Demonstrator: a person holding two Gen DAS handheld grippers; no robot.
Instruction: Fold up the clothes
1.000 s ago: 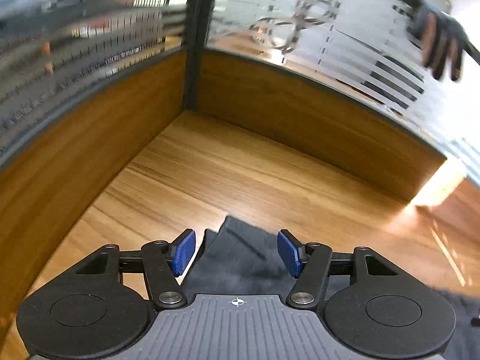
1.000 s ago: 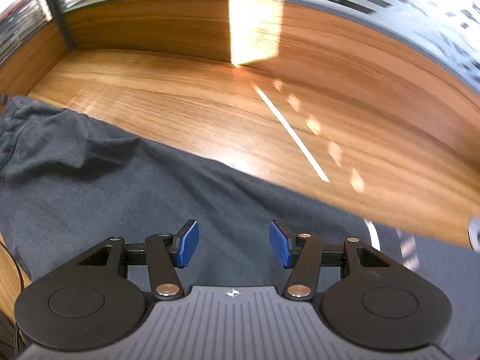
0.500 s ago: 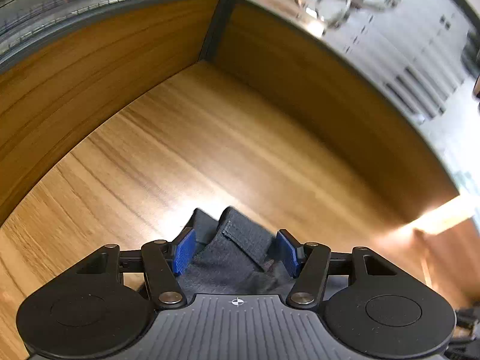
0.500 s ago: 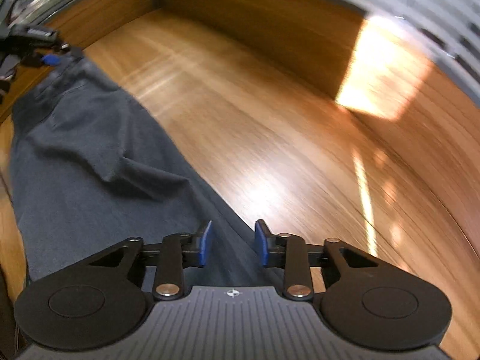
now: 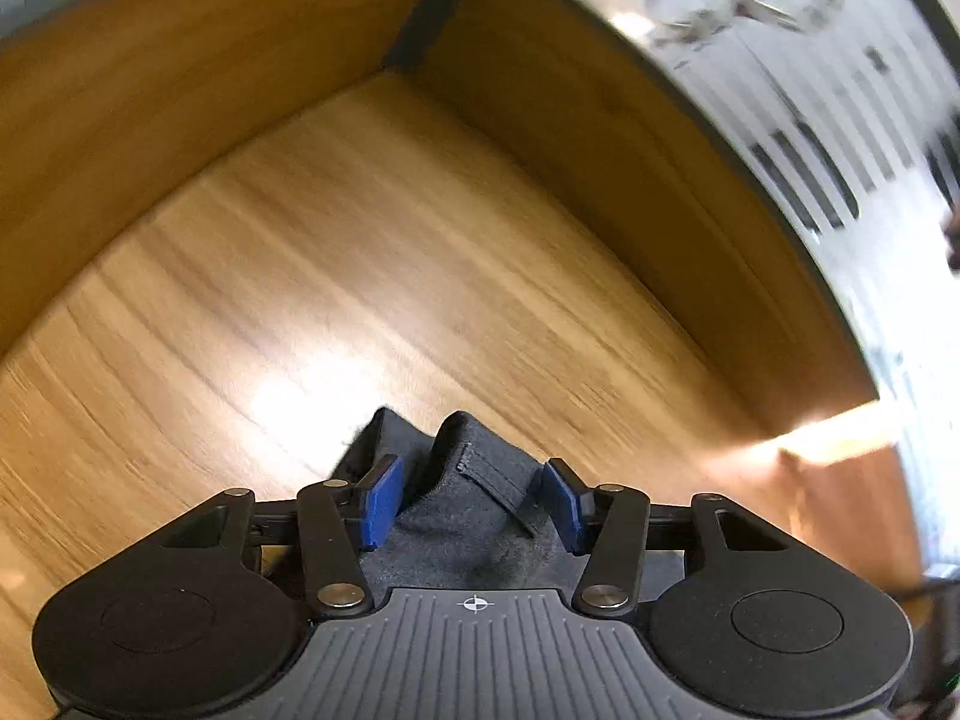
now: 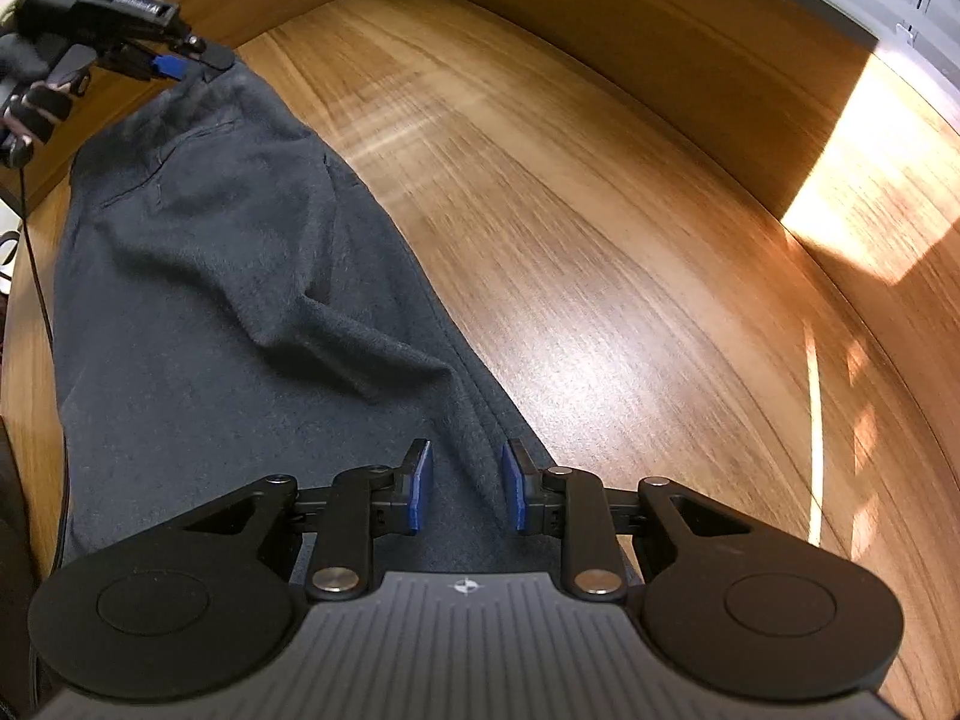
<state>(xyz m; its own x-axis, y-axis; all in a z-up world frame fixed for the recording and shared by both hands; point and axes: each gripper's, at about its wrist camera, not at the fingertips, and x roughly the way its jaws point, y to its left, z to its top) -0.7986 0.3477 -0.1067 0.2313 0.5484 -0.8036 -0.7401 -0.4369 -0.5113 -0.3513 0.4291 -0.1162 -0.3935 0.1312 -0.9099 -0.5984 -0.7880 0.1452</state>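
Left gripper (image 5: pixel 471 504): jaws apart a second ago, now drawn in against a bunched hem of the dark garment (image 6: pixel 240 300). Right gripper (image 6: pixel 462 495): jaws narrowed over the same interval, now bracketing the garment's long edge seam; firm contact cannot be confirmed. The garment lies stretched lengthwise on the wooden table (image 6: pixel 600 210), rumpled mid-length. Judgement: both ends secured, ready to fold.

Both wrist views close, facing forward; share garment (image 6: pixel 198 276).
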